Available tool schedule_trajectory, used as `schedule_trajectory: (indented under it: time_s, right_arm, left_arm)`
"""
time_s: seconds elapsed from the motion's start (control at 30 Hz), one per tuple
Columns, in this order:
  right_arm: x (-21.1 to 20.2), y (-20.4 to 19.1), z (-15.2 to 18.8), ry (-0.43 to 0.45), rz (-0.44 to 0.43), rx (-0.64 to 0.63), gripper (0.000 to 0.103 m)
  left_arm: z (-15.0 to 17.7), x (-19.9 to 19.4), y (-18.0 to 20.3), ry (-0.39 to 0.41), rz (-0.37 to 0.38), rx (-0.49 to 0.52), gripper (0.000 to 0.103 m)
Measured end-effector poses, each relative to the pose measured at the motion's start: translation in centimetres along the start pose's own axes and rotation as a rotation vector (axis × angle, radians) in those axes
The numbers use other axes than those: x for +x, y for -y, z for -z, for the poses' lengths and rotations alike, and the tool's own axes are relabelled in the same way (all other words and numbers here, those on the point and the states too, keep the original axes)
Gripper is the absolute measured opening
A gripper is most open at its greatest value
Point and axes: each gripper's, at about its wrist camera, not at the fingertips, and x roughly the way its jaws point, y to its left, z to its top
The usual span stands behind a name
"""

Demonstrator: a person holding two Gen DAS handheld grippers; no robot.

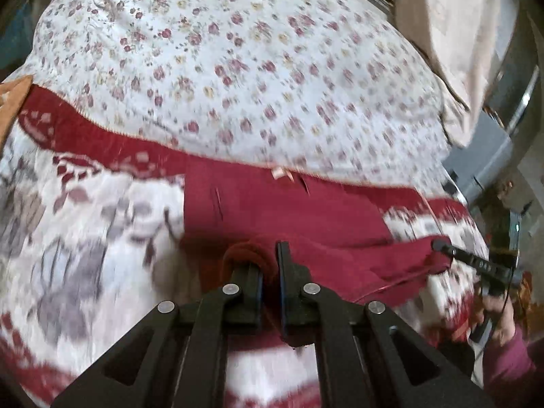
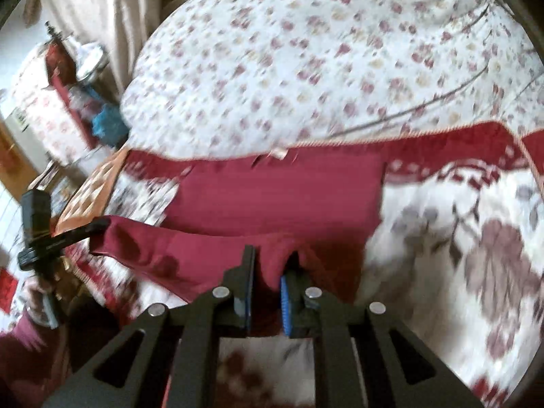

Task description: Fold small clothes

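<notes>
A small dark red garment (image 1: 289,210) lies on the bed, its far part flat and its near edge lifted. My left gripper (image 1: 268,258) is shut on the near left corner of the garment. My right gripper (image 2: 272,265) is shut on the near right corner (image 2: 272,261). The cloth hangs stretched between the two. The right gripper shows at the right of the left wrist view (image 1: 476,258). The left gripper shows at the left of the right wrist view (image 2: 68,234). Both views are blurred by motion.
The bed has a white and red patterned blanket (image 1: 85,238) near me and a floral sheet (image 1: 255,68) beyond it. A beige curtain (image 2: 102,10) hangs past the bed. A small cluttered table (image 2: 61,108) stands beside the bed.
</notes>
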Motion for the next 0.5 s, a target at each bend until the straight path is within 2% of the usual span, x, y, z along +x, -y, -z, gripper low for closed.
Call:
schedule_trajectory:
  time_s: [0.2,0.5]
  right_arm:
    - [5.0,3.2,-5.3,0.048,0.039,0.065,0.012]
    - [13.0,6.7,-9.4,0.018,0.061,0.135,0.012]
  left_arm:
    - [-4.9,6.2,-1.6,0.022,-0.05,-0.033,0.0]
    - [-6.4,12.3,-5.4,-0.009,-0.062,-0.102,0.0]
